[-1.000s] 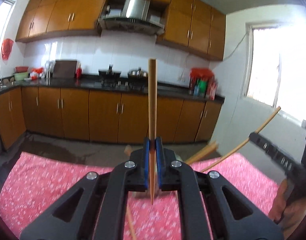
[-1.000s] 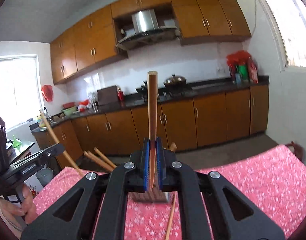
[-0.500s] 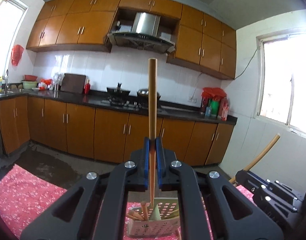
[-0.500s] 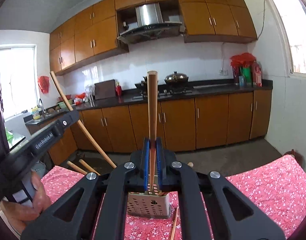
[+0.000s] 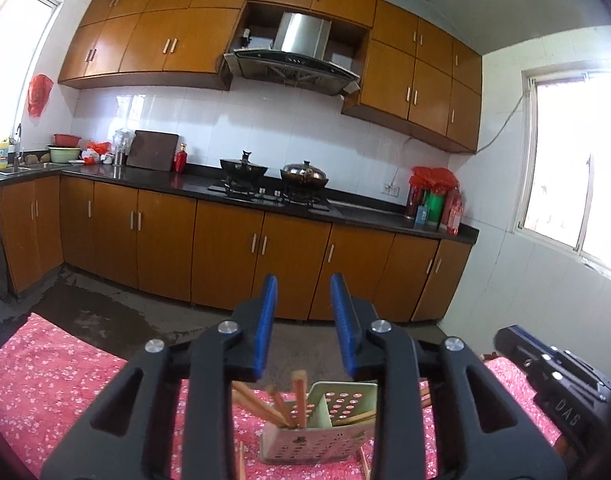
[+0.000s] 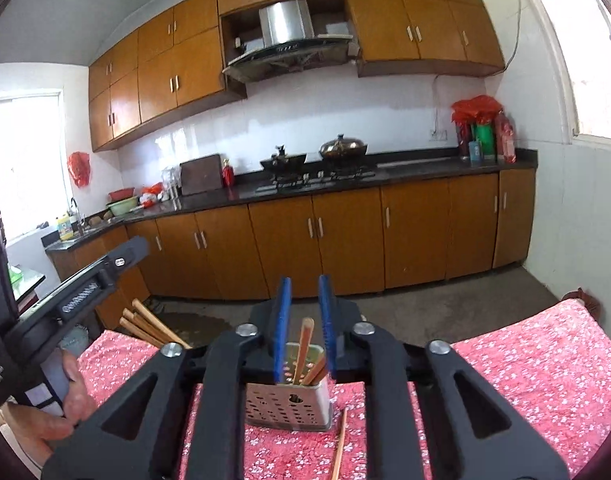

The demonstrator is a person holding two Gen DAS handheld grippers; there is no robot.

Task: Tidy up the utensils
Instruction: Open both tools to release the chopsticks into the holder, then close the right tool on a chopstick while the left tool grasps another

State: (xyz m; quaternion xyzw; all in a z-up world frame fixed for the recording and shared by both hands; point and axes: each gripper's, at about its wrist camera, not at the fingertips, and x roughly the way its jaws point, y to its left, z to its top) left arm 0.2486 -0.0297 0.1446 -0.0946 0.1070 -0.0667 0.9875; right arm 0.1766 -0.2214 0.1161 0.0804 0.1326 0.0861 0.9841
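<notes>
Our left gripper (image 5: 303,324) has its blue-padded jaws spread apart with nothing between them. Our right gripper (image 6: 304,326) is likewise apart and empty. Just beyond both sits the perforated metal utensil holder (image 6: 288,406), standing upright on the pink floral tablecloth (image 6: 525,364). Several wooden chopsticks (image 6: 304,350) stand inside it, leaning at angles across its compartments. One loose wooden chopstick (image 6: 340,446) lies on the cloth just right of the holder's near side. Far behind runs a dark kitchen counter (image 5: 233,188) over brown wooden cabinets (image 6: 345,240).
</notes>
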